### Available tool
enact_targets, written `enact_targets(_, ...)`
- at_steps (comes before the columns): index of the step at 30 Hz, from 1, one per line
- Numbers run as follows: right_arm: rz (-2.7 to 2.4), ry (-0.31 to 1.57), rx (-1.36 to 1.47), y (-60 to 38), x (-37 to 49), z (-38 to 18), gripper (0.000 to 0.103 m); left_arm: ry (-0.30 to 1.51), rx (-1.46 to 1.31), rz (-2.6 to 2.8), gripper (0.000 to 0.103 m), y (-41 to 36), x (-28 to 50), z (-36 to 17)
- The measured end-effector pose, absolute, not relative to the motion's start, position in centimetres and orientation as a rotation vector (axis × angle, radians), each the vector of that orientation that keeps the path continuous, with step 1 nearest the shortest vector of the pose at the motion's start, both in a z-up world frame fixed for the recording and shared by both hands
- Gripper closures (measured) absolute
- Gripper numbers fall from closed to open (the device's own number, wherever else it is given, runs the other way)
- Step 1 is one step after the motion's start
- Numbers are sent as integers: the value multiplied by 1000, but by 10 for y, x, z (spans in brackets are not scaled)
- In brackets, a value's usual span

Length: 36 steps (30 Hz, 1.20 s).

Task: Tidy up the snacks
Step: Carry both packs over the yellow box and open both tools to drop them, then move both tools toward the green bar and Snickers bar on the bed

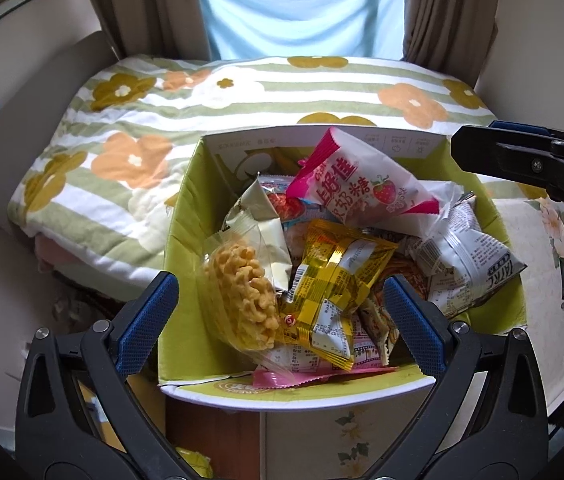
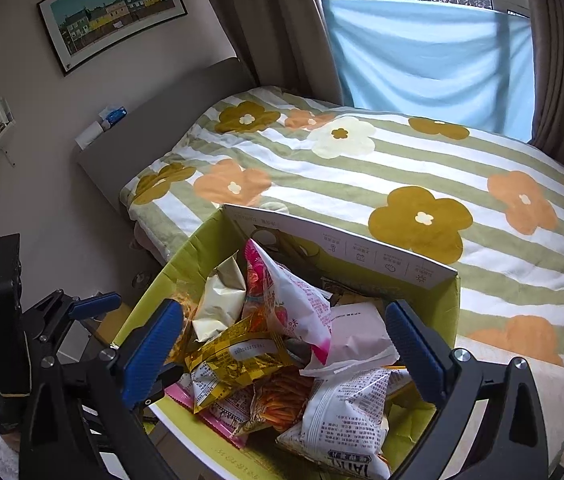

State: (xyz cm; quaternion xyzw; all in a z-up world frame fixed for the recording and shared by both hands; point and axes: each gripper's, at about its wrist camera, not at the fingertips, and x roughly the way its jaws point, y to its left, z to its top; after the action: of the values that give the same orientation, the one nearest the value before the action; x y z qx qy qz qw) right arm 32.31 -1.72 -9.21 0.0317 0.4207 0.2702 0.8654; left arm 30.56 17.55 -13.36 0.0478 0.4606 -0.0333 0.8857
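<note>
Box (image 1: 178,240) heaped with snack packets (image 1: 333,280) — left hand-held gripper (image 1: 278,316) and right hand-held gripper (image 2: 282,344) both spread wide above, holding nothing.

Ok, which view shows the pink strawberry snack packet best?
The left wrist view: the pink strawberry packet lies face-on atop the pile in the green box, printed strawberry and lettering readable. The right wrist view shows the same packet edge-on and foreshortened, its front mostly turned away.
</note>
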Motion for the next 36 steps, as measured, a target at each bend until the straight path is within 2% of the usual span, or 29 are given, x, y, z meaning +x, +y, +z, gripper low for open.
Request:
enact_targets(9,458,863,68,-51,296,-76,2,919,145,-170,1,147,303,-111)
enact_targets(16,277,847,128,-104,266,-69,2,881,174,-361,1,94,308,-100)
enact_targets(25,7,850,240,-202,207,-78,2,838,263,-569,1,-5,299,-95)
enact_targets(36,-266,959,302,-309,139,-124,2,958,287,-740,2,-151,290,-115)
